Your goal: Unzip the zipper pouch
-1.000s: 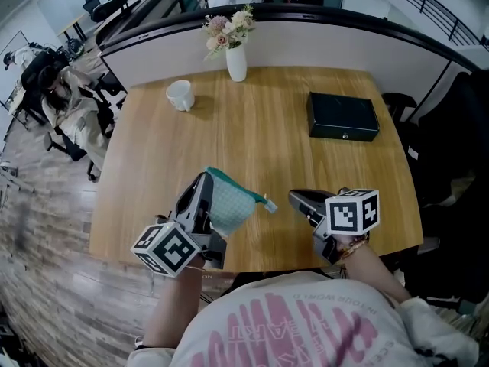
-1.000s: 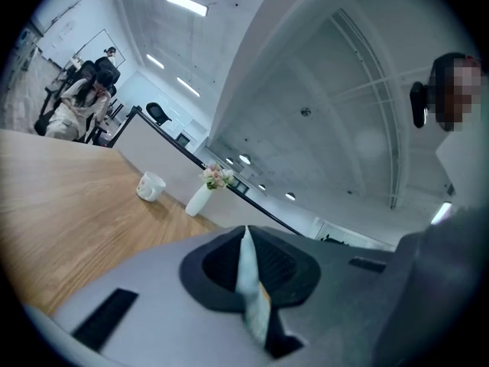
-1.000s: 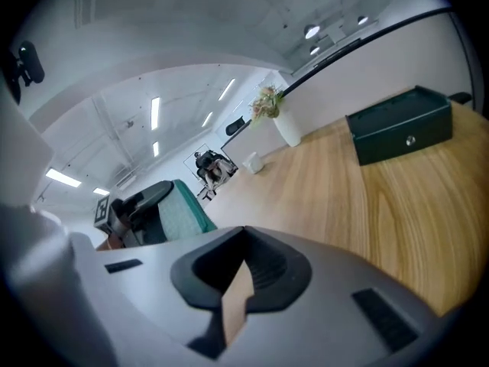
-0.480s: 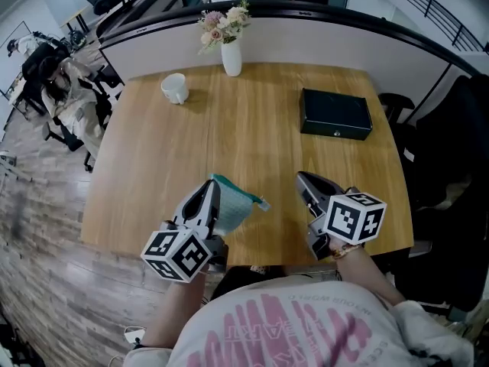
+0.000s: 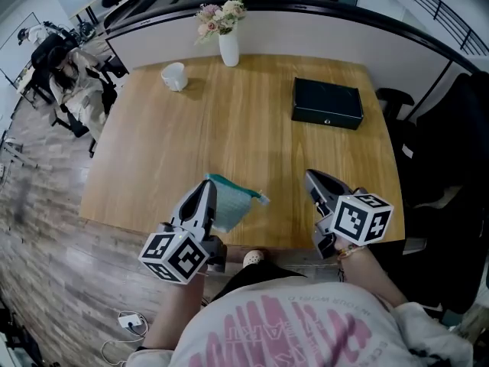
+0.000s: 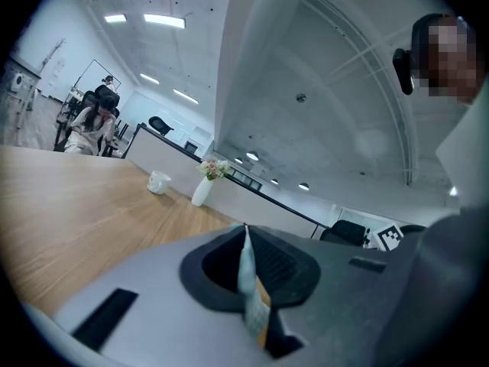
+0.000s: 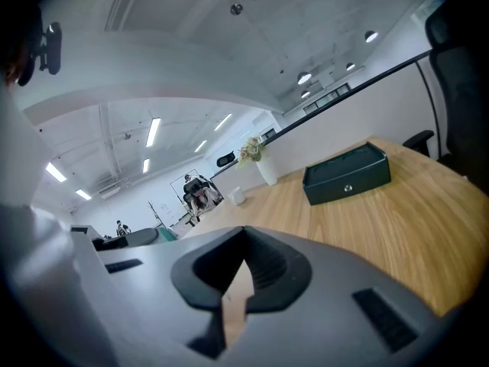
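Note:
The teal mesh zipper pouch (image 5: pixel 234 204) hangs above the near part of the wooden table (image 5: pixel 176 144), its zipper end (image 5: pixel 263 199) sticking out to the right. My left gripper (image 5: pixel 208 183) is shut on the pouch's left edge. In the left gripper view a thin strip of the pouch (image 6: pixel 247 272) is pinched between the jaws of the left gripper (image 6: pixel 244 228). My right gripper (image 5: pixel 309 176) hovers to the right of the pouch, apart from it. In the right gripper view the right gripper (image 7: pixel 244 232) has its tips together and holds nothing.
A black box (image 5: pixel 326 104) lies at the far right of the table, also in the right gripper view (image 7: pixel 348 174). A white mug (image 5: pixel 174 76) and a white vase with flowers (image 5: pixel 228 48) stand at the far edge. Office chairs (image 5: pixel 65 82) stand left of the table.
The left gripper has drawn back toward the table's near edge with the pouch still in it. The right gripper has lifted a little and moved along beside it, still shut.

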Demonstrator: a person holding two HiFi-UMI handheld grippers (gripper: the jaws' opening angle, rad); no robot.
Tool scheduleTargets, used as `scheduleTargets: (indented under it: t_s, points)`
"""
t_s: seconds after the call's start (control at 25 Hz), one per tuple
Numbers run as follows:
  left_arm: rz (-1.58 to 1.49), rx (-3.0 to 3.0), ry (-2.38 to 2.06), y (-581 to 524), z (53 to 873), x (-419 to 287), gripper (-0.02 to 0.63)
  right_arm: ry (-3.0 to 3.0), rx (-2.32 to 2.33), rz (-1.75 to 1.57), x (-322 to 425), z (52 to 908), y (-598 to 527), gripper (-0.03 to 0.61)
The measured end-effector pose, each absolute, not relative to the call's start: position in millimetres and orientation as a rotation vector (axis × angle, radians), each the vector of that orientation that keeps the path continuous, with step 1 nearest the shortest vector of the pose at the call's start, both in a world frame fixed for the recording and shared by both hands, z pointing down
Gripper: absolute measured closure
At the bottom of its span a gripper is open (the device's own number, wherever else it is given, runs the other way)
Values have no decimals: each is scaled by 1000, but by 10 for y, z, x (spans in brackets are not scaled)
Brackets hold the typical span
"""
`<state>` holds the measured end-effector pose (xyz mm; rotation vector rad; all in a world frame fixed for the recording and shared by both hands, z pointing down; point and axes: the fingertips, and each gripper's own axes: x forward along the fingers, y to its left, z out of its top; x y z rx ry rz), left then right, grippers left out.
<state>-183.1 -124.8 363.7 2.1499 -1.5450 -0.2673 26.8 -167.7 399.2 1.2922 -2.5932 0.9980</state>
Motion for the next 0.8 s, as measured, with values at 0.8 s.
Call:
scheduleTargets:
  t_s: [0.8]
  points:
    - [-333,2134,-1627,-809,3464,-1675,601,-2601,1227,972,539,3984,-1322,580]
